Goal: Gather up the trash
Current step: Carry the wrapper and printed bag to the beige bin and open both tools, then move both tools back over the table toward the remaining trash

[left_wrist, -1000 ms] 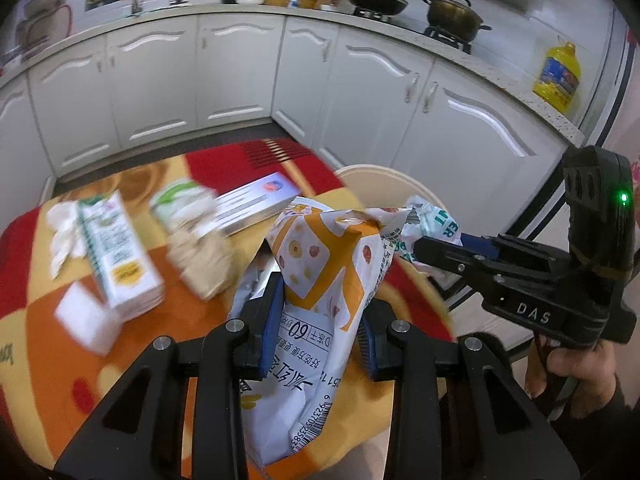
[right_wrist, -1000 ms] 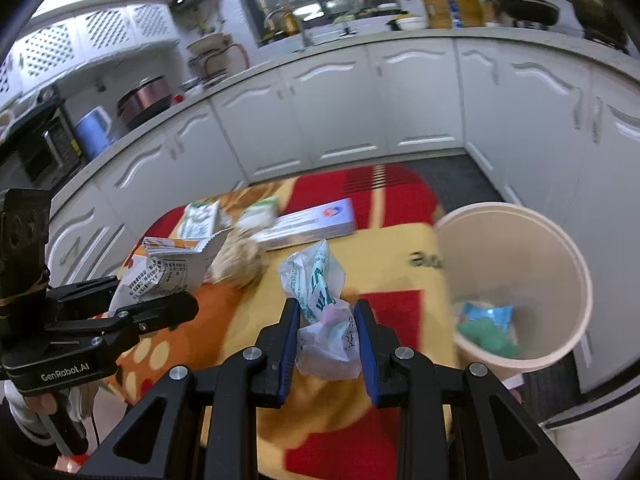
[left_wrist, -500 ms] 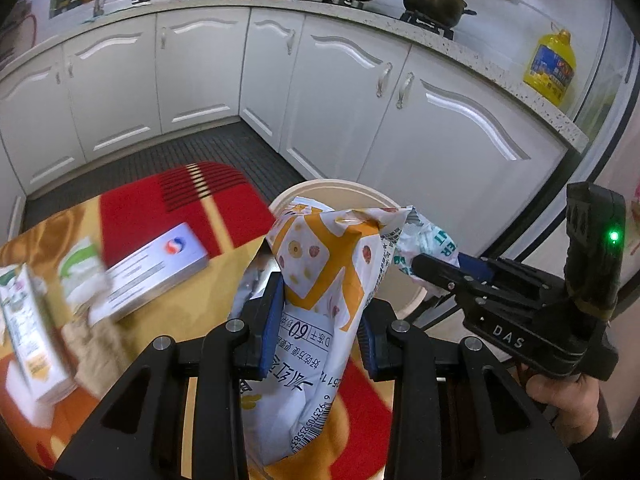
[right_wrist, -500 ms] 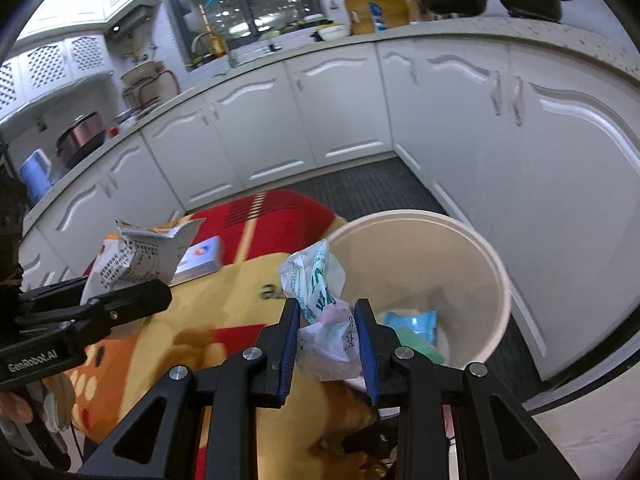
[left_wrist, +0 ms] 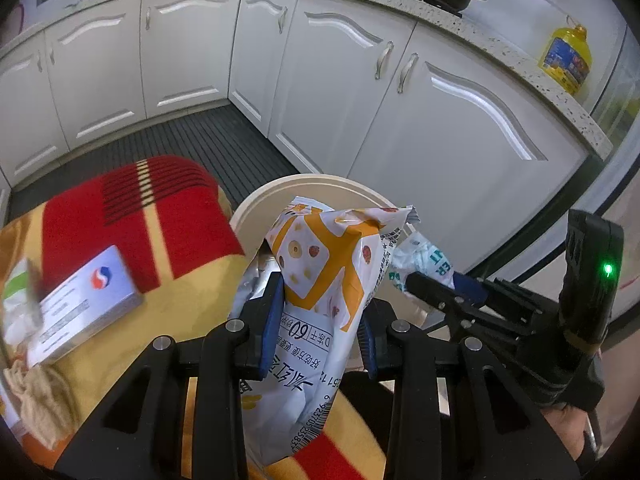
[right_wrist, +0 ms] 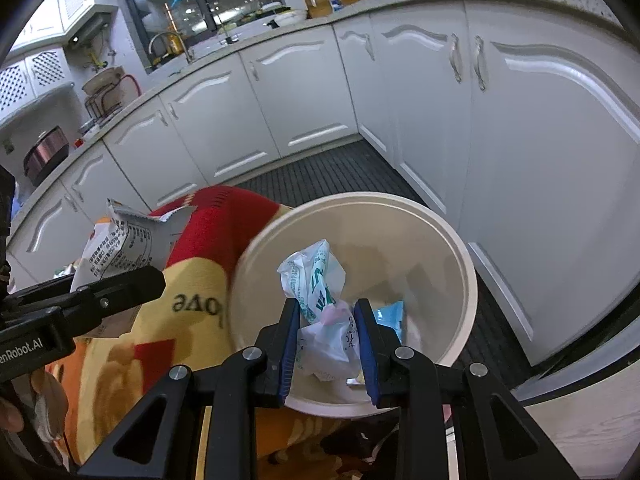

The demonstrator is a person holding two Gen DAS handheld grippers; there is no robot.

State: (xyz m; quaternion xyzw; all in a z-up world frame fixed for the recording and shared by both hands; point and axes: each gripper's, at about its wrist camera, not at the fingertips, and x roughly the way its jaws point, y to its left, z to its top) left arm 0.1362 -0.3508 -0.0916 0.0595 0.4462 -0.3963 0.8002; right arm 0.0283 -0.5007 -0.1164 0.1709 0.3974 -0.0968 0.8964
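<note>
My left gripper (left_wrist: pixel 320 332) is shut on a white and orange snack bag (left_wrist: pixel 320 264), held upright near the table's right edge, just before the cream trash bin (left_wrist: pixel 256 208). My right gripper (right_wrist: pixel 326 320) is shut on a crumpled white and green plastic wrapper (right_wrist: pixel 314 276) and holds it over the open bin (right_wrist: pixel 460 248). The right gripper with its wrapper (left_wrist: pixel 424 256) also shows at the right in the left wrist view. A blue wrapper (right_wrist: pixel 390 314) lies inside the bin.
A red, yellow and orange cloth (left_wrist: pixel 132 208) covers the table. On it lie a silver box (left_wrist: pixel 80 296), a beige wad (left_wrist: pixel 40 396) and more litter at the left edge. White kitchen cabinets (right_wrist: pixel 520 120) stand close behind the bin on a dark floor mat.
Both grippers have swung right from over the table toward the bin. The right gripper's wrapper is now above the bin's opening. Both stay shut on their loads.
</note>
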